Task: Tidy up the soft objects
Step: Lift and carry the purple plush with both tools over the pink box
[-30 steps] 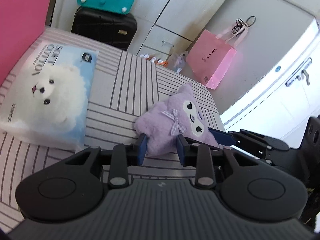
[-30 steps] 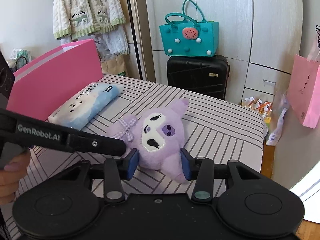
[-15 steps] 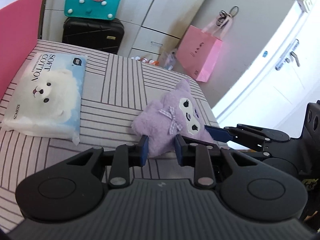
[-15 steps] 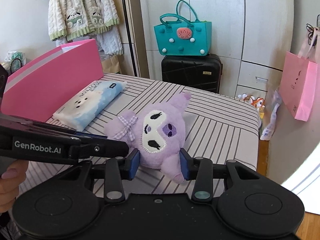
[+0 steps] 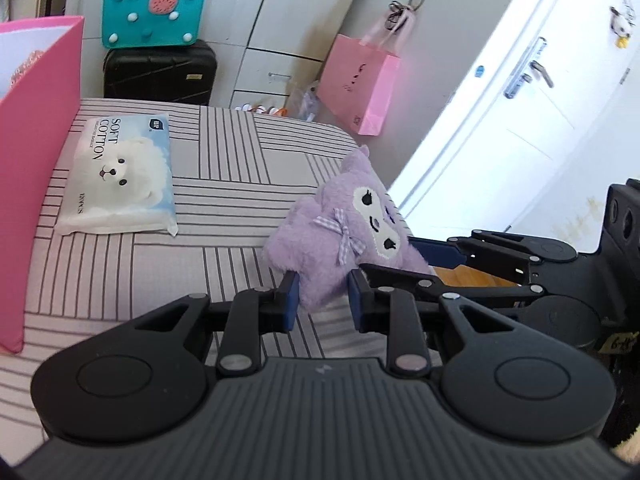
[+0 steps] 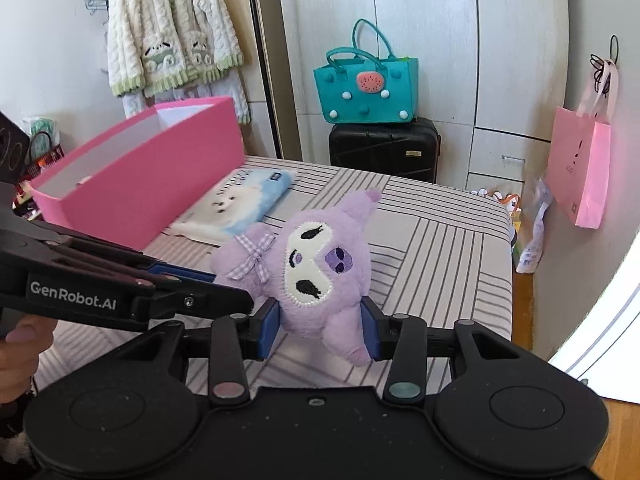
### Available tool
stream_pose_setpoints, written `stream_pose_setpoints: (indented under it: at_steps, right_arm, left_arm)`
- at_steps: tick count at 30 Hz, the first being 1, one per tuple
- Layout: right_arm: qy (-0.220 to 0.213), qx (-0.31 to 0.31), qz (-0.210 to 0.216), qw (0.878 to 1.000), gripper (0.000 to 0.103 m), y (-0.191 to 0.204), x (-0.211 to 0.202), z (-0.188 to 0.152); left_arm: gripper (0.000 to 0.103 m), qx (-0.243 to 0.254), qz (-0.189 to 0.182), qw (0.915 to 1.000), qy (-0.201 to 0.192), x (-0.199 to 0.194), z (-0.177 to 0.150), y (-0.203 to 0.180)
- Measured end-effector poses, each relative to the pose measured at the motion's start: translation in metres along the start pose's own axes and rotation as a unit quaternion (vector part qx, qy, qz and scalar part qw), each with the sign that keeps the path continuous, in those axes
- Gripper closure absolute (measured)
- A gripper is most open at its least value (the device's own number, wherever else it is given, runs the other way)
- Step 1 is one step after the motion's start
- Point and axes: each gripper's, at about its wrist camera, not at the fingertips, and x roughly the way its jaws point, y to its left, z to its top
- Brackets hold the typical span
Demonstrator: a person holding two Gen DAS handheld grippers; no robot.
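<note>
A purple plush toy with a white face and a checked bow hangs just above the striped bed cover. My left gripper is shut on one of its lower limbs, the blue pads pressing into the fur. In the right wrist view my right gripper is shut on the plush toy below its face, and the left gripper reaches in from the left. A pink box stands open at the bed's left. A soft cotton tissue pack lies beside it.
A teal bag sits on a black suitcase beyond the bed. A pink paper bag hangs on the cabinet at the right. A knitted cardigan hangs at the back left. The bed's edge drops to a wooden floor.
Both grippers have risen and drawn back with the plush toy between them, so it has come up off the cover. The left jaws have narrowed a little on its limb.
</note>
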Motion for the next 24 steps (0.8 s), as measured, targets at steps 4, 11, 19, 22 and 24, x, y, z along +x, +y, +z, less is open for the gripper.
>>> stream_pose_setpoints:
  at_steps: [4, 11, 19, 22, 24]
  right_arm:
    - [-0.004, 0.001, 0.005, 1.0, 0.054, 0.01, -0.016, -0.005]
    - [-0.007, 0.003, 0.014, 1.0, 0.054, 0.029, -0.039, -0.013]
    - [-0.038, -0.024, 0.016, 0.999, 0.054, 0.061, -0.066, -0.006]
    - [-0.052, -0.03, 0.024, 0.998, 0.055, 0.071, -0.074, 0.0]
    - [-0.06, -0.034, 0.033, 0.997, 0.056, 0.078, -0.076, 0.004]
  left_arm:
    - [0.078, 0.011, -0.015, 0.9998, 0.007, -0.015, -0.007, -0.002]
    - [0.078, 0.035, -0.024, 0.9991, 0.01, -0.041, -0.018, -0.008]
    - [0.078, 0.066, -0.019, 0.9974, -0.022, -0.088, -0.018, -0.008]
    - [0.078, 0.065, -0.011, 0.997, -0.04, -0.104, -0.016, -0.003]
    - [0.078, 0.062, -0.006, 0.9968, -0.051, -0.115, -0.016, 0.002]
